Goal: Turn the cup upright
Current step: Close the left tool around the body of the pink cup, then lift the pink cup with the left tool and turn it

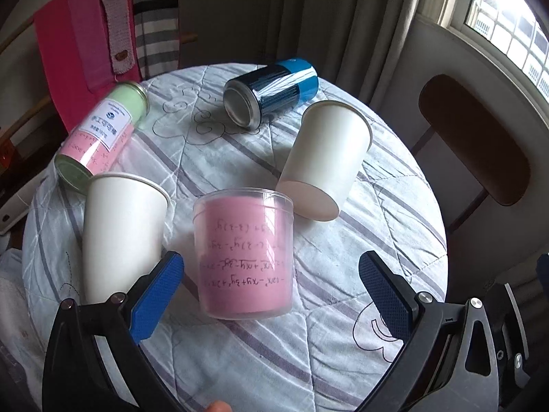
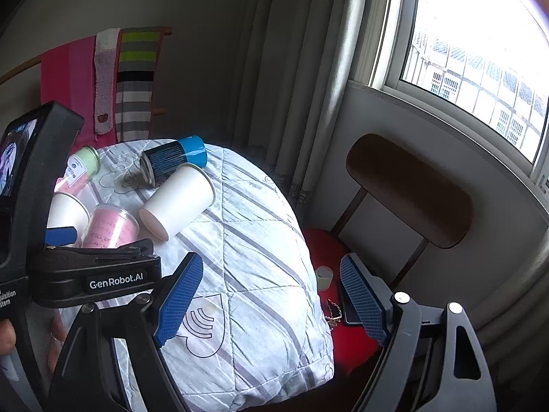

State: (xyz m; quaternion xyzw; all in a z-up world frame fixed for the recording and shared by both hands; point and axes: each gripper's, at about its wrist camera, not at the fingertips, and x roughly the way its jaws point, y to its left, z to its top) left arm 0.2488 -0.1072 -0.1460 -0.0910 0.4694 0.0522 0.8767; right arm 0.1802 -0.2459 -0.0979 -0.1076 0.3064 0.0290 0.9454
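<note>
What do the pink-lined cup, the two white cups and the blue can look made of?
Pink-lined cup: probably clear glossy plastic, with pink written paper visible through its wall. White cups: likely matte paper, opaque with rolled rims. Blue can: seemingly metal, with a shiny silver end and a glossy blue wrap.

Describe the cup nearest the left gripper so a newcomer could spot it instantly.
On the round table with the striped quilted cover, look just ahead of the left gripper. The clear plastic cup with pink paper inside lies there; unlike the two plain white paper cups beside it, it is see-through and carries handwritten maths.
</note>
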